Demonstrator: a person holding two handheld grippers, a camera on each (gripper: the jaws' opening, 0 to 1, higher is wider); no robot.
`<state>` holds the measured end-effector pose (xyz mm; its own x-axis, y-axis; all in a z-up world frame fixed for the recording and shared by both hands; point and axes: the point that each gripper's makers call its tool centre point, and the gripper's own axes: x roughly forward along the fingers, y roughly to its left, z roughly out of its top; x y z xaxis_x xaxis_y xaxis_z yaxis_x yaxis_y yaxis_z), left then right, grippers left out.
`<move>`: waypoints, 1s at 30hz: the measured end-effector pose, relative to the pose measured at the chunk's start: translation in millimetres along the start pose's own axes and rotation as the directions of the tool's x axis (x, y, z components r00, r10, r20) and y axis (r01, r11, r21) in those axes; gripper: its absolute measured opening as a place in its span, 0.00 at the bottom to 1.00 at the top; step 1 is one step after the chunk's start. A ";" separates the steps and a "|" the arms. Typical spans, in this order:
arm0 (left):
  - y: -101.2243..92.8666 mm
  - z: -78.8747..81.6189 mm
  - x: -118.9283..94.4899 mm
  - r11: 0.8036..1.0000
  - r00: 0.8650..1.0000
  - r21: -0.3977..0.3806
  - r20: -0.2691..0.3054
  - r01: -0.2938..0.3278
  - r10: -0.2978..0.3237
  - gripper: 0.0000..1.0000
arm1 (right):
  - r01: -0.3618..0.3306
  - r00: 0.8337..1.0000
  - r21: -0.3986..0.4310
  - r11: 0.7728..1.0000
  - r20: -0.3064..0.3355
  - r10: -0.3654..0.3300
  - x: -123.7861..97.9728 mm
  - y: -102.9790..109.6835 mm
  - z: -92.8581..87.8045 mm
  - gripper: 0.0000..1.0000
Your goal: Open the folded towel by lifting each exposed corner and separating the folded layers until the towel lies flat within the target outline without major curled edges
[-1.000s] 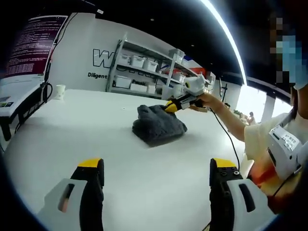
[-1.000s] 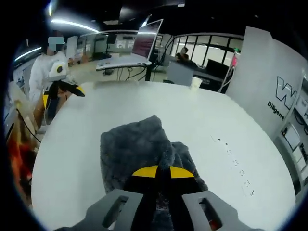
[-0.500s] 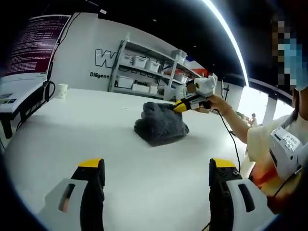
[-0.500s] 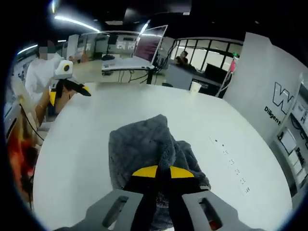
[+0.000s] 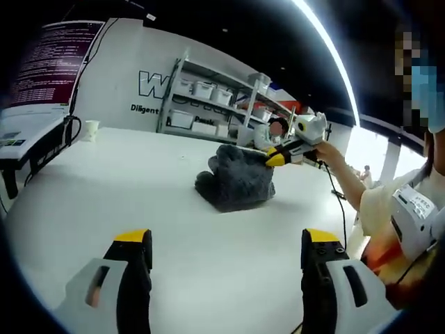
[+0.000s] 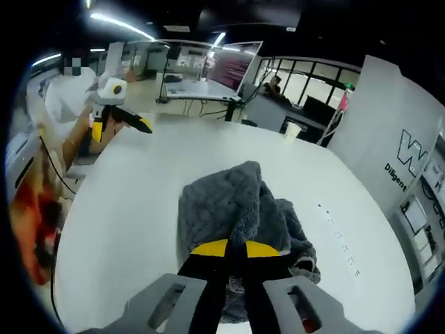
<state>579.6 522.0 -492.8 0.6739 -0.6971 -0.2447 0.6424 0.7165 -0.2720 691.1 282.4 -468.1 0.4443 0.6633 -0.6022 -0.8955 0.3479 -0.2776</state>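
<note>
Towel: dark grey, plush towel (image 5: pixel 234 182) bunched in a rumpled, folded heap; one edge is drawn up off the heap into a raised peak, seen in the right gripper view (image 6: pixel 240 212).
Towel position: near the middle of the white surface (image 5: pixel 104 188), resting on it except for the lifted edge.
Right gripper: yellow-tipped gripper (image 6: pixel 234 248), jaws pressed together with no visible gap, clenched on the lifted edge of the towel; in the left gripper view it meets the towel's upper right edge (image 5: pixel 274 159), held by a person's hand (image 5: pixel 321 149).
Left gripper: jaws spread wide apart, released, holding nothing (image 5: pixel 226 240); it hangs above bare surface, well apart from the towel. In the right gripper view it appears at the far edge of the surface (image 6: pixel 125 122), clear of the towel.
Surroundings: paper cup (image 5: pixel 87 130) on the far part of the surface; shelving with storage bins (image 5: pixel 208 104) against a white wall; a monitor with text (image 5: pixel 45 62) at one side.
</note>
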 end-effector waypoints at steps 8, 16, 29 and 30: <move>-5.5 -2.8 3.1 1.000 1.000 0.001 -0.008 0.015 -0.015 0.87 | -0.011 1.000 -0.052 0.999 -0.025 0.009 -7.3 22.2 -4.8 0.01; -10.9 -0.9 6.3 0.999 0.999 -0.007 0.001 0.038 -0.038 0.86 | -0.028 0.999 -0.083 0.996 -0.043 0.025 -13.5 44.4 -6.7 0.01; -9.5 -1.9 7.9 0.998 0.999 -0.035 0.004 0.050 -0.050 0.85 | -0.077 0.994 -0.110 0.991 -0.080 0.068 -17.7 77.5 -17.6 0.01; -10.0 -1.8 7.8 0.998 0.999 -0.037 0.004 0.053 -0.053 0.85 | -0.083 0.994 -0.114 0.990 -0.084 0.074 -18.0 81.1 -18.6 0.01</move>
<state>577.8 509.3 -493.7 0.6406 -0.7337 -0.2265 0.6632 0.6774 -0.3184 610.0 286.3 -493.7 0.3731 0.6290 -0.6820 -0.9265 0.2138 -0.3096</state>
